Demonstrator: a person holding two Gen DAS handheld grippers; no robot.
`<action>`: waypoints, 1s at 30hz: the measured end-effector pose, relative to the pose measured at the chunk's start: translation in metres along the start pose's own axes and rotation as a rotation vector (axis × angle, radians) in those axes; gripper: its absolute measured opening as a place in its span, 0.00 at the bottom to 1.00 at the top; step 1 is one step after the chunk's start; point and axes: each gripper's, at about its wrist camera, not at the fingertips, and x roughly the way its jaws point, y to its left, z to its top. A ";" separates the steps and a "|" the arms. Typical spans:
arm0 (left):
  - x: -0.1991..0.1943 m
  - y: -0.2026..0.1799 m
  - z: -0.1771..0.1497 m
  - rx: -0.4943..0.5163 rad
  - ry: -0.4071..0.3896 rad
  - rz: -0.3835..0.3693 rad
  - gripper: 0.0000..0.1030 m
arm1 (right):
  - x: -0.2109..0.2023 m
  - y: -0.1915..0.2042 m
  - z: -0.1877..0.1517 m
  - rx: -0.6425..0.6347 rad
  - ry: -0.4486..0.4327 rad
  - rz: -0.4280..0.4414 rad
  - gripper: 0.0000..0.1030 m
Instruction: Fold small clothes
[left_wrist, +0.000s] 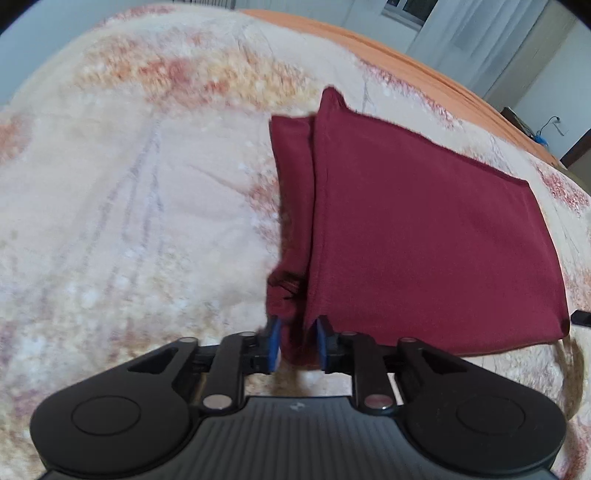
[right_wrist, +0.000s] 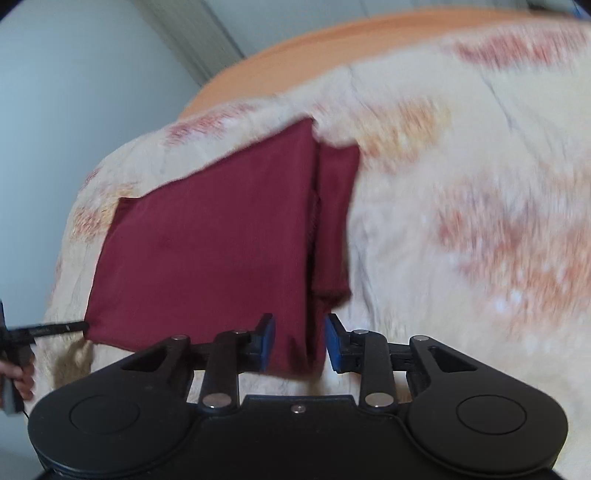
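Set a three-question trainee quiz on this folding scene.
1. True or false: the maroon garment lies on a bare wooden table.
2. What sits between the pads of the right tool? A: the garment's near edge. B: a white sock. C: nothing at all.
3. Fill in: the sheet showing beyond the patterned blanket is ____ in colour.

Key: 1 false, it lies on the blanket. 2 A. 3 orange.
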 end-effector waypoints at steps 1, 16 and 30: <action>-0.005 -0.003 0.001 0.026 -0.012 0.001 0.23 | -0.002 0.006 0.001 -0.031 -0.006 0.000 0.43; -0.011 -0.025 -0.003 0.014 -0.001 -0.032 0.83 | -0.001 0.126 -0.018 -0.246 -0.085 0.104 0.98; 0.011 0.020 0.043 -0.110 -0.074 -0.054 0.84 | 0.024 0.176 -0.046 -0.039 0.039 0.279 0.98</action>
